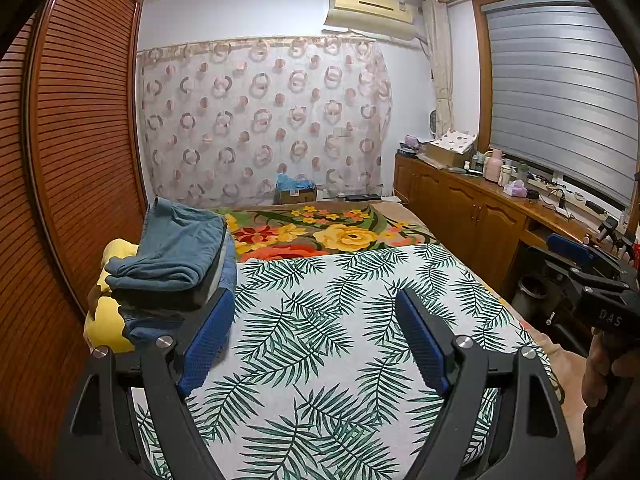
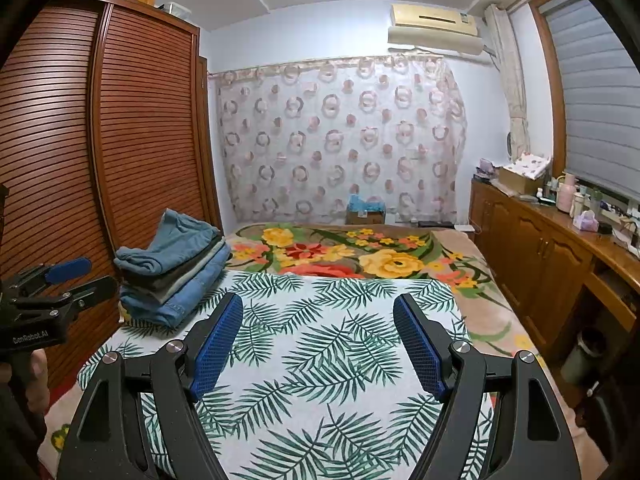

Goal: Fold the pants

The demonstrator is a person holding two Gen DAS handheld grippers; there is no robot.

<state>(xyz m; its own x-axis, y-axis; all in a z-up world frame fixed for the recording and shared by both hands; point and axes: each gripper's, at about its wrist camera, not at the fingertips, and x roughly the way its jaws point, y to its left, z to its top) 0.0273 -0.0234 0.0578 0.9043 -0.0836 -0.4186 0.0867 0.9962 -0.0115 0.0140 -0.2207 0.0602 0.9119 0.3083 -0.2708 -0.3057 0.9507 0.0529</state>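
Leafy white cloth [image 2: 320, 360] covers the near part of the bed, with a flowery blanket [image 2: 352, 256] behind it. You hold your left gripper [image 1: 316, 312] and your right gripper [image 2: 318, 318] low over the cloth, both with fingers spread wide and holding nothing. Your pants [image 2: 176, 268] sit folded in a neat pile at the cloth's left edge, beside the brown wardrobe [image 2: 100, 140], blue ones on top

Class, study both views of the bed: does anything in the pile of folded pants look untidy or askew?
Yes. The top blue-grey pants on the stack are loosely folded, one edge sticking up and the front rolled, unlike the flatter layers below. Both the left gripper and right gripper are open and empty.
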